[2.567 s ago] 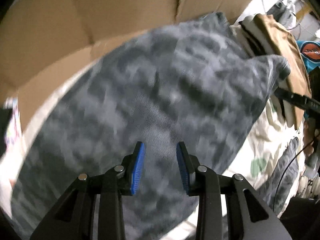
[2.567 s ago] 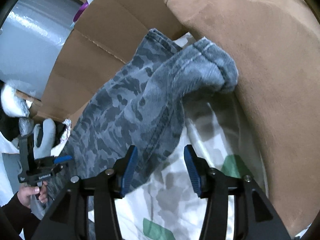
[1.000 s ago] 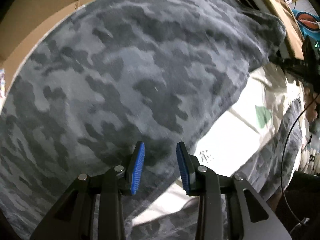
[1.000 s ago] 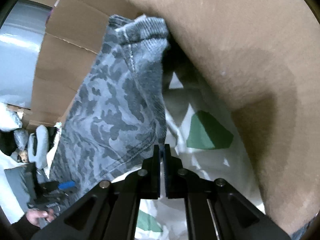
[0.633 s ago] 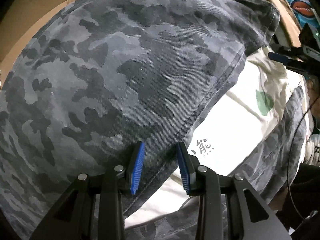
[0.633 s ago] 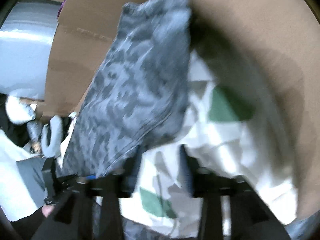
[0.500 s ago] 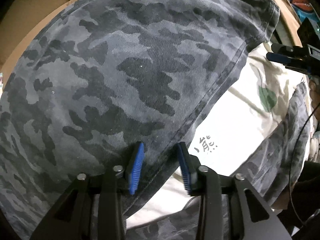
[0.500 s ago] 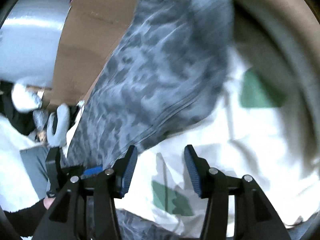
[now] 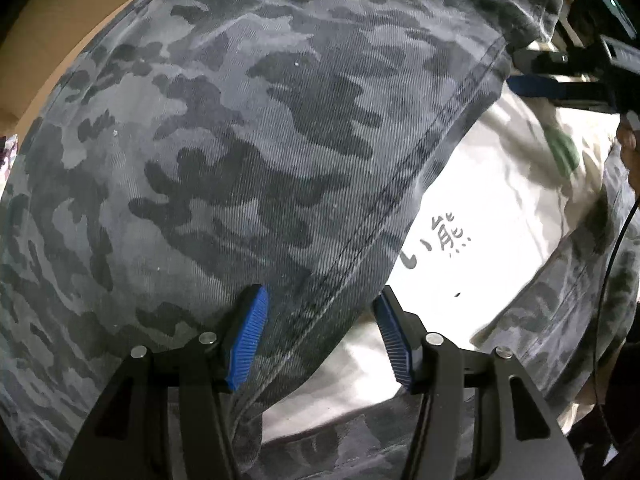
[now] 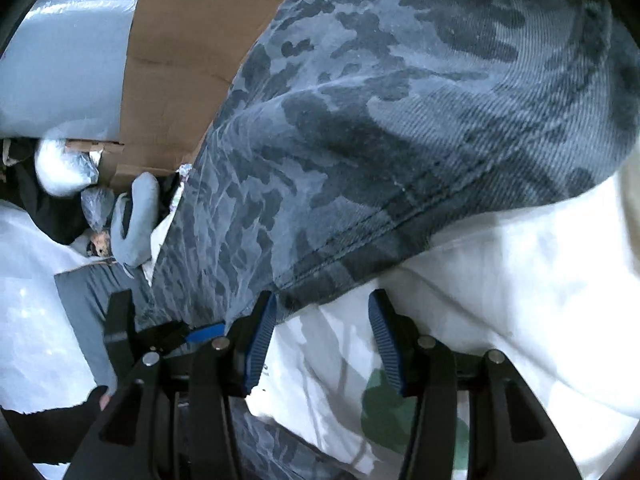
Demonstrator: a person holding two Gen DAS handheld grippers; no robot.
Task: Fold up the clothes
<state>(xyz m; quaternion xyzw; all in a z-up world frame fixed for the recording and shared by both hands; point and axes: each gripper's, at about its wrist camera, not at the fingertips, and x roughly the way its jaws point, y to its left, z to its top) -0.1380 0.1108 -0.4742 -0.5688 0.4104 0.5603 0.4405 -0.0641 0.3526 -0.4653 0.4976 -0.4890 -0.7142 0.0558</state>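
Grey camouflage trousers (image 9: 248,152) lie spread over a white printed sheet (image 9: 472,216), filling most of the left wrist view. My left gripper (image 9: 320,332) is open, its fingers straddling the trousers' seamed edge low in the frame. In the right wrist view the same camouflage trousers (image 10: 400,112) cover the upper half, and my right gripper (image 10: 322,340) stands open just below their hem, over the white sheet (image 10: 500,280). The right gripper's dark body and blue pad (image 9: 560,80) show at the far right of the left wrist view; the left one (image 10: 168,332) shows at lower left of the right wrist view.
Brown cardboard (image 10: 180,60) stands behind the trousers, with a grey wall (image 10: 68,40) to its left. Bags and bundled cloth (image 10: 128,216) sit at the left. More camouflage cloth (image 9: 580,280) lies at the right. A black cable (image 9: 608,280) hangs at the right edge.
Both grippers have opened wider. The right gripper, shut a second ago, let go and drew back down the trousers toward the left gripper. The left view moved slightly closer.
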